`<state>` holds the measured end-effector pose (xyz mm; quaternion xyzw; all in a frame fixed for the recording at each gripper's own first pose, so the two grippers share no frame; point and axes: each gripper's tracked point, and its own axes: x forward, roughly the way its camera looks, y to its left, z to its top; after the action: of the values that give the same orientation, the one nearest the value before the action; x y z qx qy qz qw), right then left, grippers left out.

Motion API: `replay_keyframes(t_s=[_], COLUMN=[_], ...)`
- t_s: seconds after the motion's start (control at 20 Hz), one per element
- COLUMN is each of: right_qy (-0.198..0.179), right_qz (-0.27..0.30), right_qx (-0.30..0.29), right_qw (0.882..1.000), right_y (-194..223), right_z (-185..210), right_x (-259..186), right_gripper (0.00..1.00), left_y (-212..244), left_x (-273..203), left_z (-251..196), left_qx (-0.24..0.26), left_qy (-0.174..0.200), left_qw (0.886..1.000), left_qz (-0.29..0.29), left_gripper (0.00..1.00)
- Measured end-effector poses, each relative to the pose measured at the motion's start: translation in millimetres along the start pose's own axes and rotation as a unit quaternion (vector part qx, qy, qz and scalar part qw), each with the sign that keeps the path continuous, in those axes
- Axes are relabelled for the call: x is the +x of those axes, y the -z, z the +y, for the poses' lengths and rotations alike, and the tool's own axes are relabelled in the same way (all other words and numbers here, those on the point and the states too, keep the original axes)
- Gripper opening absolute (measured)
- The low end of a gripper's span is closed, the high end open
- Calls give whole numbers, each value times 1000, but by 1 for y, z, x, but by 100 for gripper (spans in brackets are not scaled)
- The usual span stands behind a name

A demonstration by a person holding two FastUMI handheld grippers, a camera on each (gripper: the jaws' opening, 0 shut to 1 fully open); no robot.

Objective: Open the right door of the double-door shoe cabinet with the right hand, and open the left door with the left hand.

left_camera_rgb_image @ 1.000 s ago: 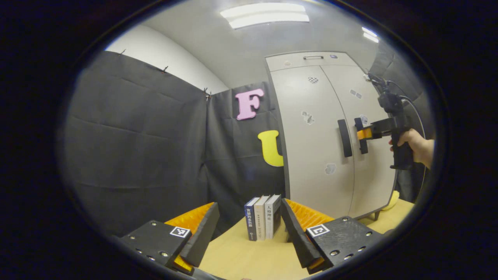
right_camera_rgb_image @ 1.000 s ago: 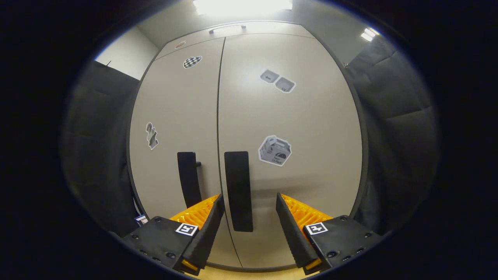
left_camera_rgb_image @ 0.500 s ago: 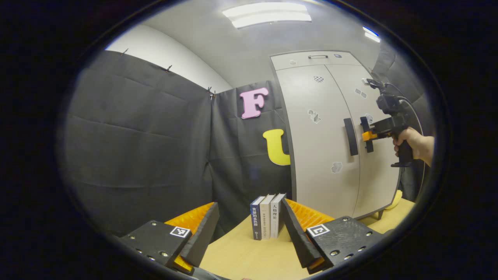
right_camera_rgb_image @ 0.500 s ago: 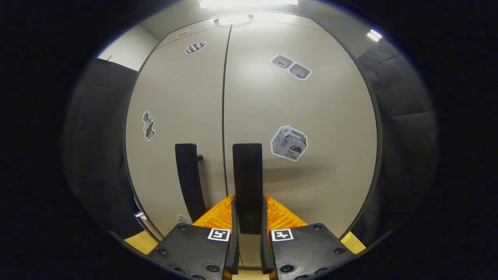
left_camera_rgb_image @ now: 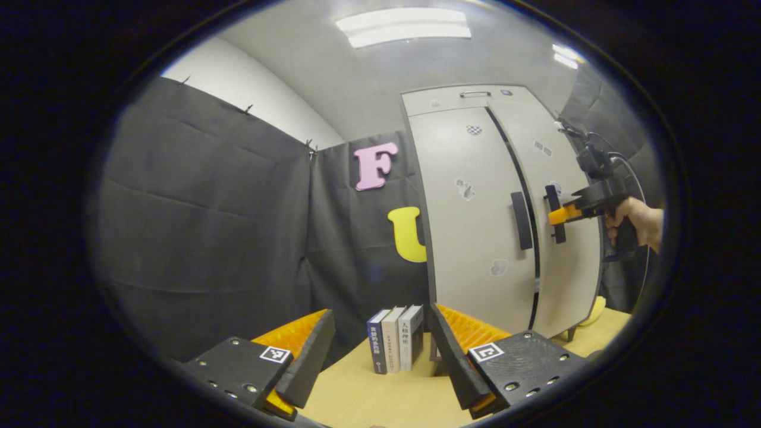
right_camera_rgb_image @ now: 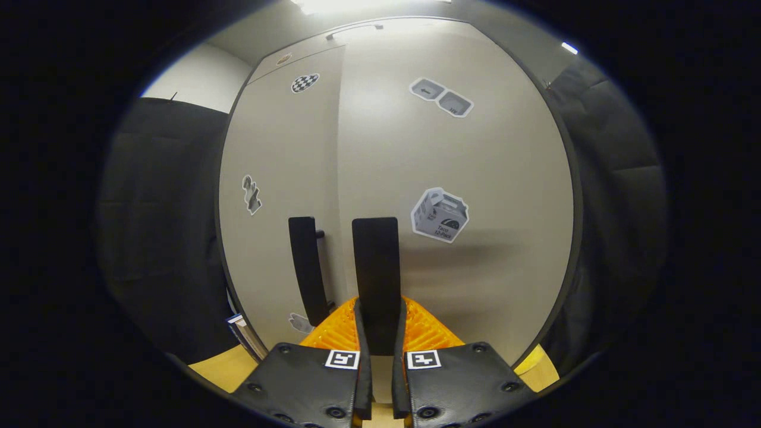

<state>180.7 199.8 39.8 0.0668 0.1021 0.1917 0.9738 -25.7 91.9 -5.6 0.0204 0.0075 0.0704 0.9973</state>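
The pale shoe cabinet (left_camera_rgb_image: pixel 475 178) stands on the wooden table at the right of the left gripper view. Its right door (right_camera_rgb_image: pixel 469 154) stands slightly ajar, with a dark gap along the seam beside the left door (right_camera_rgb_image: pixel 279 178). My right gripper (right_camera_rgb_image: pixel 379 303) is shut on the right door's black handle (right_camera_rgb_image: pixel 374 261); in the left gripper view a hand holds the right gripper (left_camera_rgb_image: pixel 565 213) at that handle (left_camera_rgb_image: pixel 554 213). The left door's black handle (left_camera_rgb_image: pixel 522 220) is free. My left gripper (left_camera_rgb_image: pixel 379 311) hangs open over the table, well short of the cabinet.
Three books (left_camera_rgb_image: pixel 395 339) stand upright on the wooden table (left_camera_rgb_image: pixel 368 398) between the cloth wall and the cabinet, just beyond my left fingers. A yellow object (left_camera_rgb_image: pixel 594 309) lies behind the cabinet's right foot. Black cloth walls close in both sides.
My right gripper closed onto the right door's handle, and the right door has since swung out a little, showing a dark gap. The left gripper has stayed open and barely shifted.
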Motion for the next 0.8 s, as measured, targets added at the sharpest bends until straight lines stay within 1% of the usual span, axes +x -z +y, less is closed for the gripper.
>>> replay_keyframes(t_s=[0.25, 0.5, 0.6, 0.8], right_qy=[-32, -43, -45, -53], right_qz=[12, 20, 22, 26], right_qx=[8, -1, -5, -10], right_qw=[999, 999, 999, 998], right_y=[2, 2, 3, 4], right_z=[-6, -15, -20, -29], right_x=[-34, -64, -74, -92], right_gripper=[15, 15, 15, 15], left_y=[-6, -14, -16, -15], left_x=[5, 6, 6, 9], left_z=[-31, -62, -71, -80], left_qx=[-9, 0, 0, 1], left_qy=[32, 61, 69, 72], left_qw=[999, 998, 998, 997], left_qz=[-5, -13, -15, -14], left_gripper=[92, 92, 93, 93])
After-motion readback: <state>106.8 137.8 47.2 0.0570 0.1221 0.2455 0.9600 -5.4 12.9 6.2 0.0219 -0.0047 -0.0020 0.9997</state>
